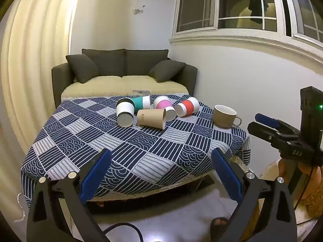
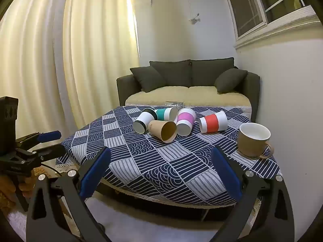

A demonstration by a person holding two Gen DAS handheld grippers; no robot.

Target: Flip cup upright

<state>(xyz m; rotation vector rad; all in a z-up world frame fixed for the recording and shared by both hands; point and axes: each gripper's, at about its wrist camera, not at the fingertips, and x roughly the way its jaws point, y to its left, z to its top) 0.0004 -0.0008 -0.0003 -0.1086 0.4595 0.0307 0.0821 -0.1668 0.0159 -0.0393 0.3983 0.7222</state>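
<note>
Several paper cups lie on their sides at the far part of the table: a white-and-black cup [image 1: 125,112] [image 2: 143,122], a teal cup [image 1: 141,102] [image 2: 166,113], a brown kraft cup [image 1: 151,118] [image 2: 163,130], a pink cup [image 1: 164,106] [image 2: 185,121] and a red cup [image 1: 187,106] [image 2: 213,122]. A tan ceramic mug [image 1: 225,116] [image 2: 254,140] stands upright at the right. My left gripper [image 1: 160,157] and my right gripper [image 2: 160,156] are open and empty, both short of the table's near edge.
The table [image 1: 129,147] [image 2: 161,161] wears a blue and white patterned cloth. A dark sofa [image 1: 125,72] [image 2: 187,82] stands behind it, curtains to the left, a wall and window to the right. A small clear item [image 1: 141,92] lies at the table's far edge.
</note>
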